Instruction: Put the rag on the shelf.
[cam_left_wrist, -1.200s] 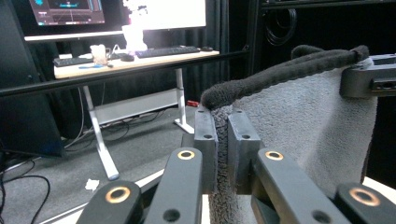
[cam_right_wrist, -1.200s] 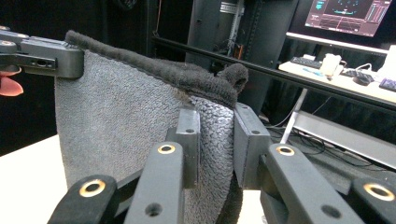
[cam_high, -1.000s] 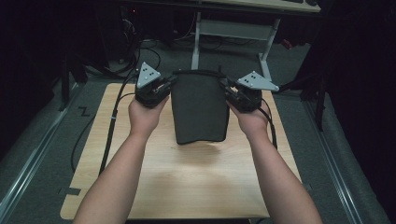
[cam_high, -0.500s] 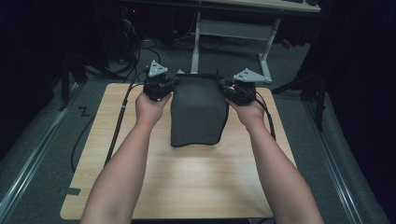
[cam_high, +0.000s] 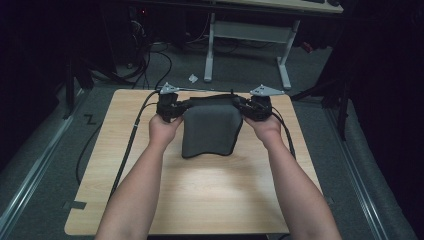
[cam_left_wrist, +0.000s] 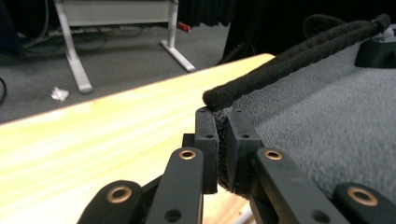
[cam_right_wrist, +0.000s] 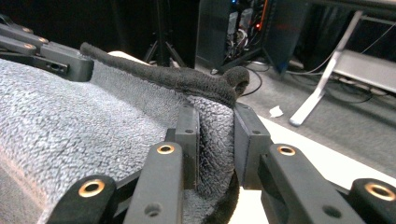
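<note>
One grey towel (cam_high: 209, 131), edged in black piping, lies on the far half of the wooden worktop (cam_high: 200, 195), its long axis running near to far. Its far edge is lifted and stretched left to right between two tongs. Left tongs (cam_high: 172, 106) are clamped tight on the far-left corner; the left gripper view shows the cloth pinched thin between both pads (cam_left_wrist: 206, 140). Right tongs (cam_high: 252, 107) hold the far-right corner, with a thicker fold bunched between the pads (cam_right_wrist: 187, 140). Near edge rests on the worktop, towards the person. Each hand is equally near its own corner. Judgement: the cloth hangs towards the near side of both tongs, so lowering the far edge evenly would lay it flat.
</note>
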